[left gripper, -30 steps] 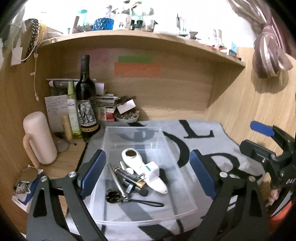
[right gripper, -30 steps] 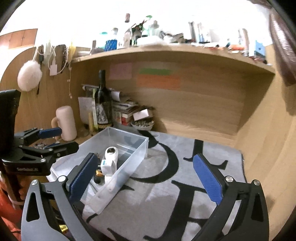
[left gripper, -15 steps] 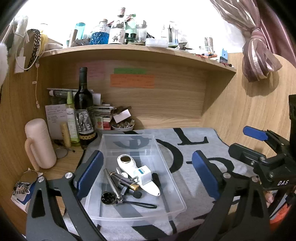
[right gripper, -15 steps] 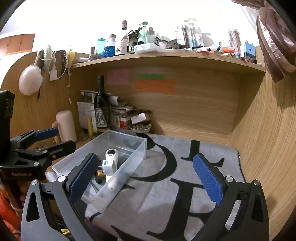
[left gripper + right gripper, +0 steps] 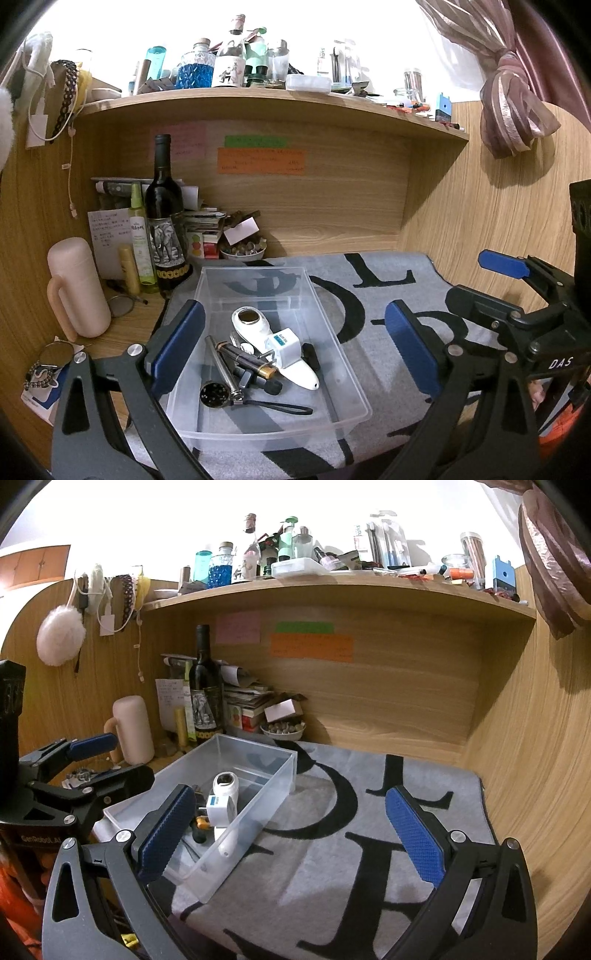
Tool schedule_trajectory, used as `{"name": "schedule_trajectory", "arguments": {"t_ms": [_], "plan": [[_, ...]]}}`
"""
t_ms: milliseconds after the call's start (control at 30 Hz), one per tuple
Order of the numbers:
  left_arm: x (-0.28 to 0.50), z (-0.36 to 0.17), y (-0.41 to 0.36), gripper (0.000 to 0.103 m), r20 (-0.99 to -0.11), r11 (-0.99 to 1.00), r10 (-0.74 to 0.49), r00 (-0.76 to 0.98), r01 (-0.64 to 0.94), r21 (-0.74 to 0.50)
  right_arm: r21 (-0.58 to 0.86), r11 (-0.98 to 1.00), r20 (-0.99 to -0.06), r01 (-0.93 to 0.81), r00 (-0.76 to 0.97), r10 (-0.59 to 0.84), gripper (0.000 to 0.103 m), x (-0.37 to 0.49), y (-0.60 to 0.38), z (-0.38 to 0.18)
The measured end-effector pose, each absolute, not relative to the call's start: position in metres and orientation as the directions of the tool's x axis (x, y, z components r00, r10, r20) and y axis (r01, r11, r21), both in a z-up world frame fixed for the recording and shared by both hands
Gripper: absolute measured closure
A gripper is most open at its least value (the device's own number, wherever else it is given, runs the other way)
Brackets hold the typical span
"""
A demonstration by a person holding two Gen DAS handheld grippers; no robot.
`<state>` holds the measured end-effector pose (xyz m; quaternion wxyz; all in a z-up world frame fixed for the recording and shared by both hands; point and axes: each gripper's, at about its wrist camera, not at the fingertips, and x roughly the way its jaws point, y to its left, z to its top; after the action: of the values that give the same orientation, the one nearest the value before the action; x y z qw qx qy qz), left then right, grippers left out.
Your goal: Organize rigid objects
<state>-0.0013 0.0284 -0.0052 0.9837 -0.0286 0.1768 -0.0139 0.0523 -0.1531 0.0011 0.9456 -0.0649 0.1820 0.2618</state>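
Note:
A clear plastic box (image 5: pixel 255 271) rests on a grey cloth with black letters (image 5: pixel 388 295). Inside lie a white handheld device (image 5: pixel 258 325), a white plug adapter (image 5: pixel 284 347), a dark pen with a gold band (image 5: pixel 240 354), a metal tube, a round black piece (image 5: pixel 212 395) and a black strap (image 5: pixel 280 406). My left gripper (image 5: pixel 293 343) hovers open over the box's near end, holding nothing. My right gripper (image 5: pixel 291 834) stands open over the cloth, right of the box (image 5: pixel 258 812), also with nothing in it. Each gripper shows at the edge of the other's view.
A wine bottle (image 5: pixel 164 221), a green spray bottle (image 5: pixel 138 236), a pink mug (image 5: pixel 77 288) and a bowl of small bits (image 5: pixel 243 253) crowd the back left corner. A cluttered shelf (image 5: pixel 277 103) hangs overhead. Wooden walls close in behind and on the right.
My left gripper has drawn back a little from the box and its jaws stand slightly wider. The box's contents lie as before. The right gripper has hardly moved.

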Motion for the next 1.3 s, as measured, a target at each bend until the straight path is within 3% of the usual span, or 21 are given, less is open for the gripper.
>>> {"name": "schedule_trajectory", "arguments": {"t_ms": [1300], "plan": [[0.01, -0.009, 0.028, 0.003, -0.376, 0.995, -0.061, 0.925, 0.029, -0.091, -0.01, 0.862, -0.387, -0.506, 0.797, 0.464, 0.0, 0.053, -0.149, 0.0]]}}
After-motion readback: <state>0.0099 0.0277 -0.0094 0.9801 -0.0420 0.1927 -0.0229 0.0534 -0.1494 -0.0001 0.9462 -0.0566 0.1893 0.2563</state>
